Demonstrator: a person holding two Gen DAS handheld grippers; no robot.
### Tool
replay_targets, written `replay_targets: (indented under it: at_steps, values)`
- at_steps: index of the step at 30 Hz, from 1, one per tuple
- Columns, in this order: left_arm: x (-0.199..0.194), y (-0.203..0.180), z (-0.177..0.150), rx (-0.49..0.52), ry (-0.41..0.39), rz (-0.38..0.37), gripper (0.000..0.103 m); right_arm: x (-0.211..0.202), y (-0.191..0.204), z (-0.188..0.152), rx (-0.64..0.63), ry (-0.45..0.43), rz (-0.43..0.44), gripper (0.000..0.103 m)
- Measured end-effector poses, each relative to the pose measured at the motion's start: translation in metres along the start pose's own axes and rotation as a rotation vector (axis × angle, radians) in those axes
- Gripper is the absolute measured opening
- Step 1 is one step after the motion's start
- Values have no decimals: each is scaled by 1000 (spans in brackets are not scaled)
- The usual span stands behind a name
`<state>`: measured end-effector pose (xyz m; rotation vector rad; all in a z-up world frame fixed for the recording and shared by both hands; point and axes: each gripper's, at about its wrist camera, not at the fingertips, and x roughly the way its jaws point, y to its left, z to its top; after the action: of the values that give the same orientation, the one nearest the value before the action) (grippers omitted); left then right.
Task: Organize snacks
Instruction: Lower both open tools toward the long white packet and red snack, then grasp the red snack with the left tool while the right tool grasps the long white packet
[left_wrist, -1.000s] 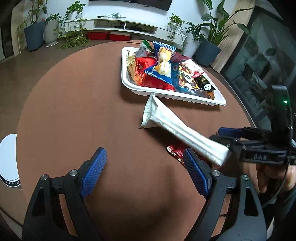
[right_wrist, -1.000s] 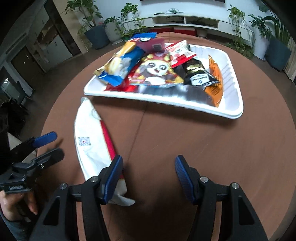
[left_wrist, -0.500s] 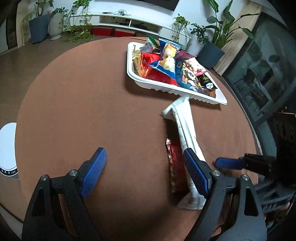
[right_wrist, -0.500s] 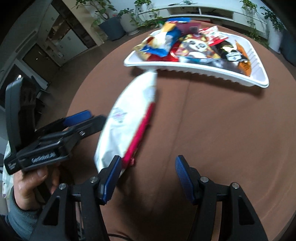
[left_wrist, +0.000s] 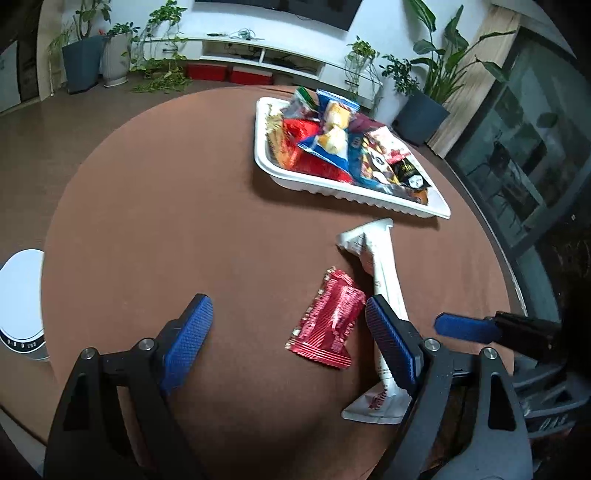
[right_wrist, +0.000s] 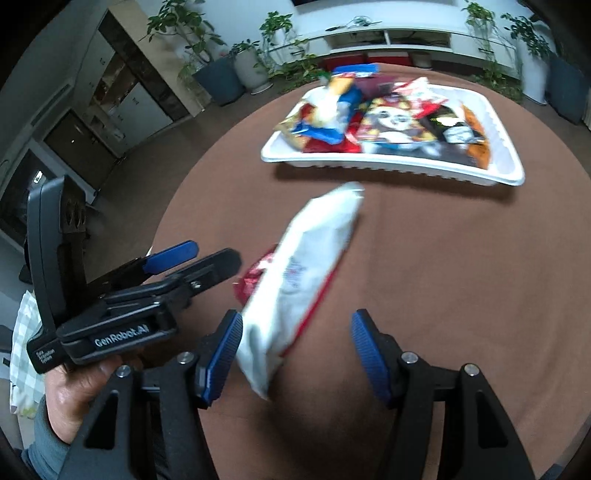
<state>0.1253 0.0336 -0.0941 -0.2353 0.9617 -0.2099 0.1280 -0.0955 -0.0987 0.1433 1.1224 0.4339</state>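
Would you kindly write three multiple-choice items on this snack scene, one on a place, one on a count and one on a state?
1. Where does the red wrapper lie?
A. In the white tray
B. On the brown table, beside the long white packet
C. On the floor

2. How many snack packets lie on the table outside the tray?
A. Two
B. Four
C. None

3. How does the left gripper stand?
A. Shut on the red wrapper
B. Shut on the tray's rim
C. Open, holding nothing

Answers: 1 B, it lies flat on the table next to the long white packet; 2 A, only those two lie short of the white tray; 3 C, its blue pads stand wide apart with nothing between.
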Motion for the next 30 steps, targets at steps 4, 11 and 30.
replay_targets:
  at_steps: [4,11,30]
  values:
    - [-12,11,4,-15,-28,15,85,19,6,8,-13,20,-78,67]
    - [-8,10,0,20,10,8,85,27,12,8,-64,35,-167,66]
    - [59,-54,4,310,174,92,84,1,-30,-1,-70,22,-274,64]
